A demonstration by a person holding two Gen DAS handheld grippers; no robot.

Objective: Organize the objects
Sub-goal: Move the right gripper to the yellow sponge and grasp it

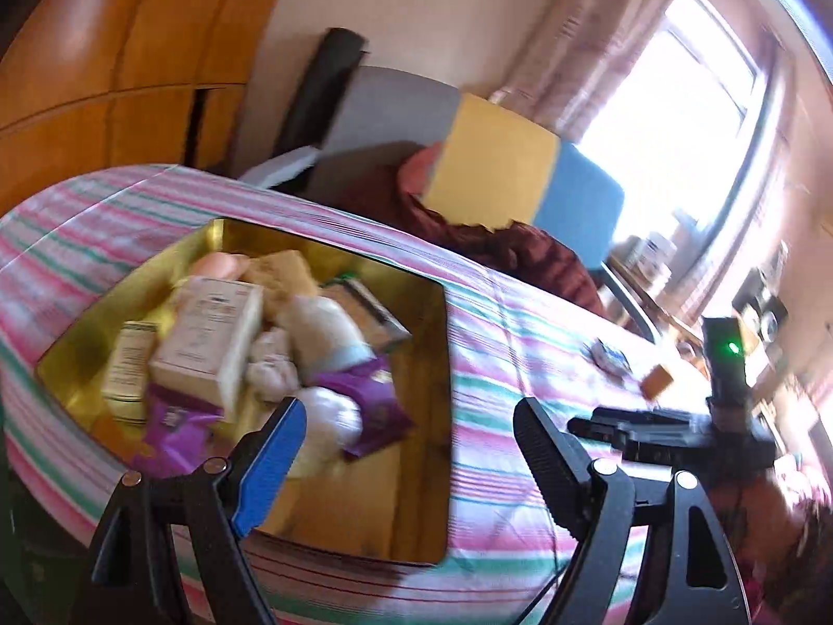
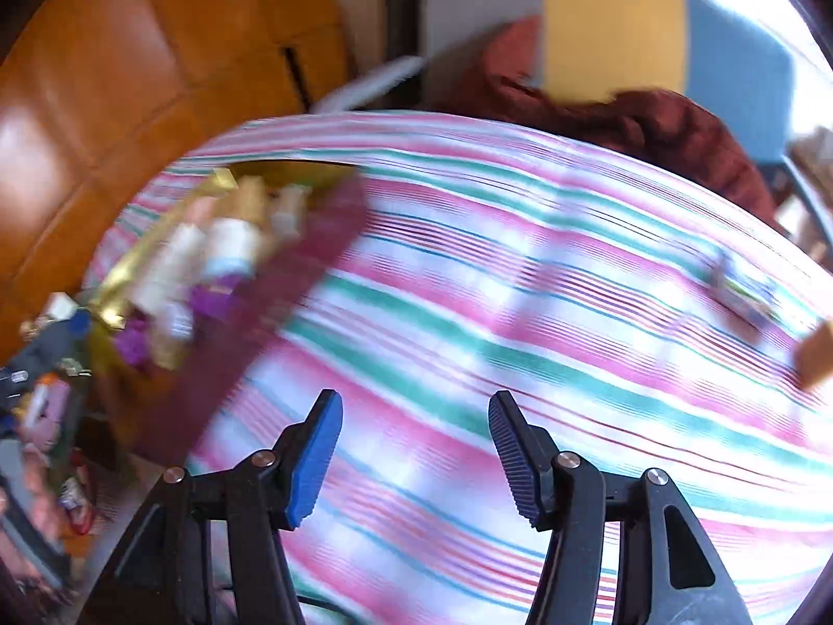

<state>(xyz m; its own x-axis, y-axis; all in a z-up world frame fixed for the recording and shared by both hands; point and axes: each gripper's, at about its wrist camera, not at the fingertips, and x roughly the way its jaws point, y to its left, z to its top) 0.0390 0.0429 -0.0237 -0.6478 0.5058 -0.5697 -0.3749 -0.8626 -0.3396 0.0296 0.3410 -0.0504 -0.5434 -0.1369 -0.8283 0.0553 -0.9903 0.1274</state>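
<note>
An open gold tin [image 1: 359, 510] rests on a striped cloth [image 1: 500, 323]. It holds a cream carton [image 1: 208, 344], purple packets [image 1: 369, 401], white bundles and other small boxes. My left gripper [image 1: 411, 411] hangs open over the tin's near right part, with nothing between its fingers. Farther right on the cloth lie a small blue-and-white item [image 1: 609, 354] and a brown block [image 1: 658, 380]. In the blurred right wrist view, my right gripper [image 2: 415, 401] stands open above bare cloth [image 2: 520, 312]. There the tin [image 2: 270, 323] is off to its left, and the brown block [image 2: 820, 354] is at the far right.
The right hand's black gripper body with a green light [image 1: 729, 349] shows at the right of the left wrist view. Behind the table stand a grey, yellow and blue chair [image 1: 500, 156] draped with a dark red garment [image 1: 520, 245], and a wooden wardrobe [image 1: 130, 52]. Clutter lies at the left [image 2: 47, 416].
</note>
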